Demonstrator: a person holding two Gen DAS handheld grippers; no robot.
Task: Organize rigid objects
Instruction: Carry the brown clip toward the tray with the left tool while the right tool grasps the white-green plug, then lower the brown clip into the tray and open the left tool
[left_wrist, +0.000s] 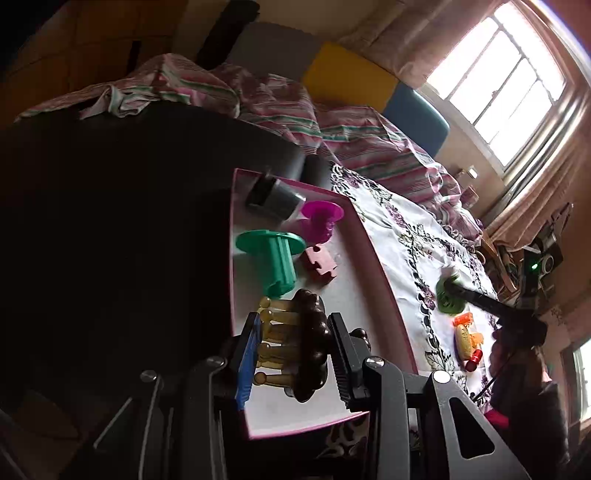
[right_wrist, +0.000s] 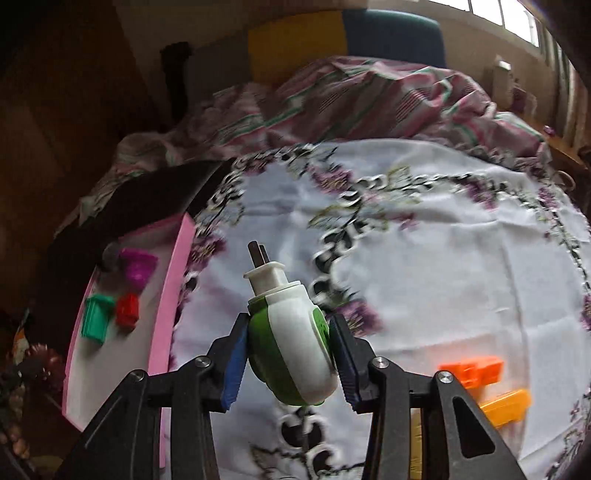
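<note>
My left gripper (left_wrist: 291, 352) is shut on a brown beaded piece with amber pegs (left_wrist: 314, 347), held over the near part of a pink-rimmed white tray (left_wrist: 354, 317). In the tray lie a green spool (left_wrist: 275, 258), a magenta spool (left_wrist: 319, 219), a pink puzzle piece (left_wrist: 320, 264) and a grey cup (left_wrist: 275, 199). My right gripper (right_wrist: 290, 354) is shut on a green-and-white plug-in device (right_wrist: 295, 354), prongs pointing away, above the flowered white cloth (right_wrist: 424, 258). The tray (right_wrist: 173, 295) is to its left.
Orange (right_wrist: 474, 371) and yellow (right_wrist: 506, 408) blocks lie on the cloth at the right, beside my right gripper. A striped blanket (right_wrist: 369, 99) is bunched behind the cloth. A dark surface (left_wrist: 110, 221) borders the tray's left side. A window (left_wrist: 498, 85) is at the far right.
</note>
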